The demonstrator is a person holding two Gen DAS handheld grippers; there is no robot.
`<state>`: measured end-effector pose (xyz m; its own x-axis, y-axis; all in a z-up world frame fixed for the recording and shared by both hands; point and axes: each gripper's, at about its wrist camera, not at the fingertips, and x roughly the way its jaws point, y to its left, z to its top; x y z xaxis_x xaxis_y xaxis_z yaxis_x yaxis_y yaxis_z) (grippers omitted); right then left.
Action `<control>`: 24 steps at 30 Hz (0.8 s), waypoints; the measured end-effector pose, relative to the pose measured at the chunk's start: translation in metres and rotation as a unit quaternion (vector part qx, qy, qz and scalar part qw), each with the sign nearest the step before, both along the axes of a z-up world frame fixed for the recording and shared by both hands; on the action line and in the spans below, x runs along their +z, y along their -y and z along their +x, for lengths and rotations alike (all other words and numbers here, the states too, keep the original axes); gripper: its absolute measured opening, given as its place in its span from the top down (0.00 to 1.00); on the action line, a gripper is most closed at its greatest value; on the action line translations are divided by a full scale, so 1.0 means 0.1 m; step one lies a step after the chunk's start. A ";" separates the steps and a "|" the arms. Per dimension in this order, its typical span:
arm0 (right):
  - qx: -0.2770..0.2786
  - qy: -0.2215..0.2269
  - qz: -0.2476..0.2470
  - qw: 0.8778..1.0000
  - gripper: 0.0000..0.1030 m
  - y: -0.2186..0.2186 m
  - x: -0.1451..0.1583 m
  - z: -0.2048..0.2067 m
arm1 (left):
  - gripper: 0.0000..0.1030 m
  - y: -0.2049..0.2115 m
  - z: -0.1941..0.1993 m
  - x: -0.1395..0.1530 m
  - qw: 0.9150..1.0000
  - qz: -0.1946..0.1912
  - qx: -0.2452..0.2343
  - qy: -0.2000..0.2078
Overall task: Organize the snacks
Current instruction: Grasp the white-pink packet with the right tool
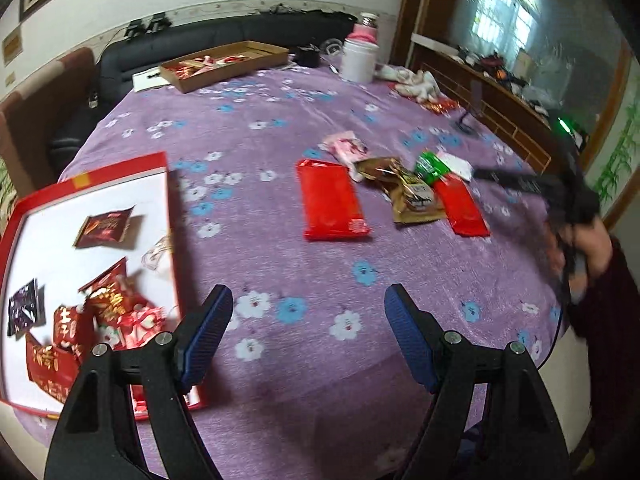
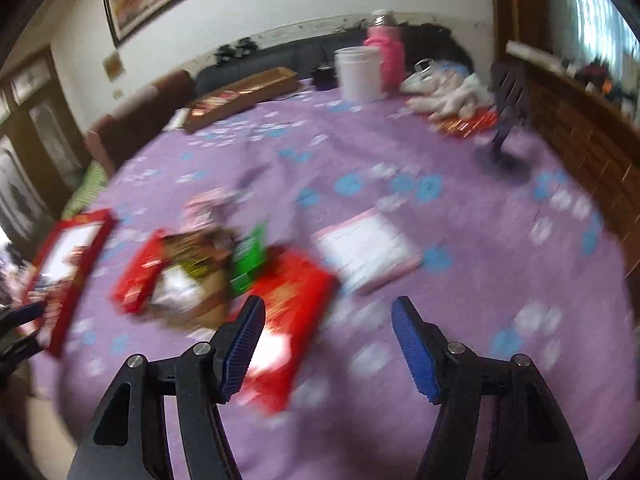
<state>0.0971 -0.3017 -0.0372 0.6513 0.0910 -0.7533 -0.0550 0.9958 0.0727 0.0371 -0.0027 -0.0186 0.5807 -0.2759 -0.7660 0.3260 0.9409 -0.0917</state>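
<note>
Left wrist view: left tool released, empty above the purple flowered bench. Red tray of snacks just left; loose snack packets ahead, right tool over them.

Right wrist view, blurred: right tool released, empty, red packet under its left finger. White tub, cardboard tray far ahead.

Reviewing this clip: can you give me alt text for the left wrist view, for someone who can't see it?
The left gripper hovers open and empty over a purple flowered tablecloth. To its left, a red-rimmed tray already holds small snack packets; loose snack packs, including a large red pack, lie farther across the table. The blurred right gripper reaches in from the right.
</note>
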 end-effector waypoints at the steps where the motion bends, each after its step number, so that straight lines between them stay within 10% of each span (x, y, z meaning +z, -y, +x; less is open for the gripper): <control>1: -0.002 -0.003 -0.002 1.000 0.34 0.03 -0.01 0.08 | 0.24 0.04 0.03 0.01 1.000 0.009 0.003 0.002; 10: -0.022 -0.078 -0.003 0.997 0.37 0.15 -0.28 0.66 | 0.24 0.11 0.68 0.01 0.998 0.020 0.052 -0.037; 24: 0.000 -0.058 0.022 0.998 0.69 0.32 -0.26 0.12 | 0.24 0.44 0.86 -0.20 0.996 0.068 0.032 -0.046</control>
<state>0.1086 -0.3333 -0.0628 0.5601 0.1266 -0.8187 -0.0447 0.9914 0.1227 0.1230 -0.0472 -0.0384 0.5188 -0.1304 -0.8449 0.2602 0.9655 0.0108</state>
